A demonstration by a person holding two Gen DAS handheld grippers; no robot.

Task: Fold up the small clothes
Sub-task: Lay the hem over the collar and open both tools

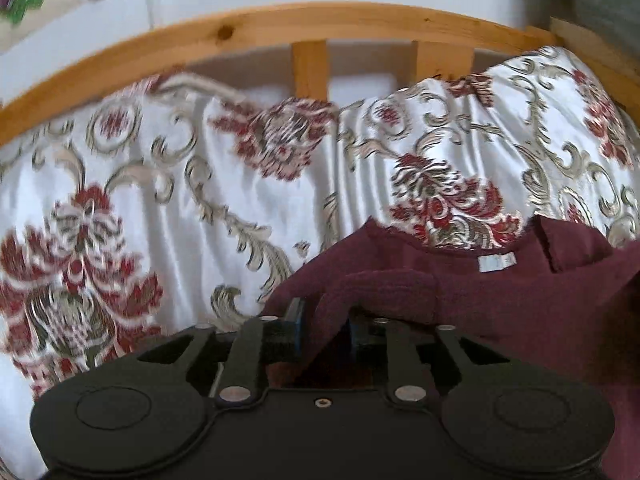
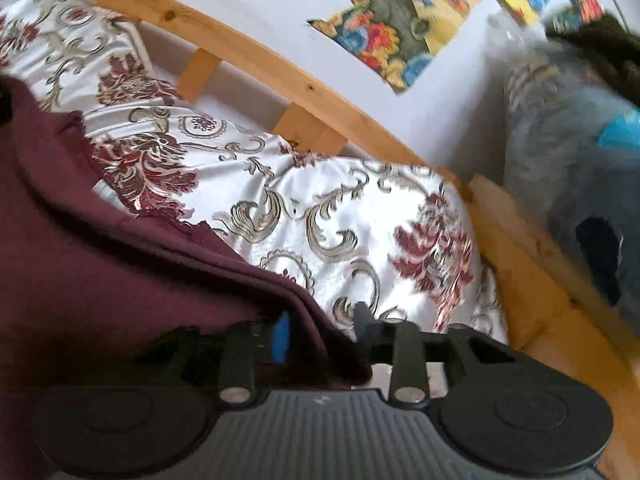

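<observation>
Maroon garment (image 1: 520, 300) lay on my floral bedspread (image 1: 180, 200); left gripper (image 1: 324, 320) and right gripper (image 2: 320, 332) stood parted, cloth loose between their fingers.

Maroon knit garment (image 1: 500, 300), white neck label up, on floral bedspread (image 1: 180, 208)

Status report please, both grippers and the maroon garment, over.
Left gripper and right gripper open, maroon garment between the jaws of each. Garment lies on the floral bedspread. Nothing in the way.
</observation>
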